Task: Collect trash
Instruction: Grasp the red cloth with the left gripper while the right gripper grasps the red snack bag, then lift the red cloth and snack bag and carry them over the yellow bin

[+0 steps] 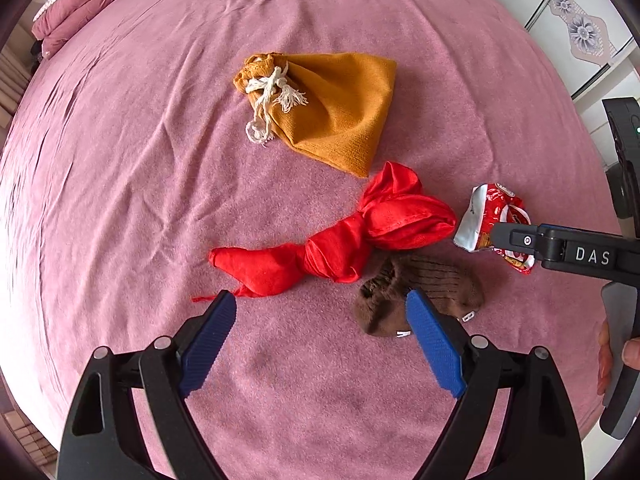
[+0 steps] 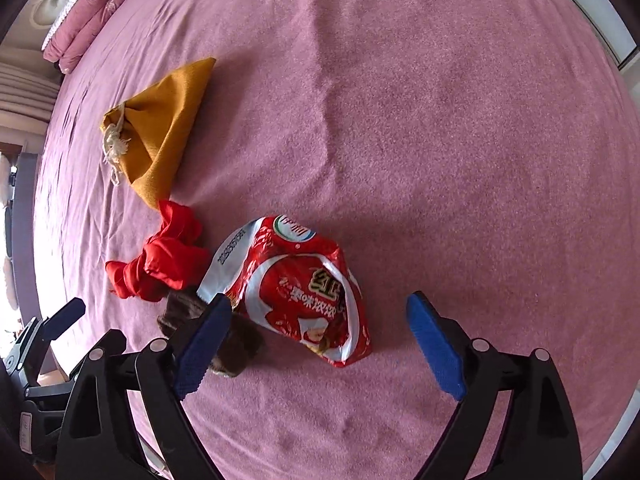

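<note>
Crinkled red foil, the snack wrapper (image 2: 296, 292) lies on the pink bedspread (image 2: 440, 120) right of the red cloth (image 2: 160, 260), framed by the released right gripper (image 2: 320, 316) for pickup, which calls for descending and clenching; the left gripper (image 1: 320, 312) hovers spread.

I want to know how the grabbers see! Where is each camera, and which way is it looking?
Left wrist: sits on the left gripper, looking down along its open blue fingers at the red cloth and brown sock; the right gripper and a bit of a hand show.
Right wrist: sits on the right gripper, looking down at the red snack wrapper; its open blue fingers show.
Both share the mustard drawstring bag, cloth, sock, wrapper and pink bedspread.
</note>
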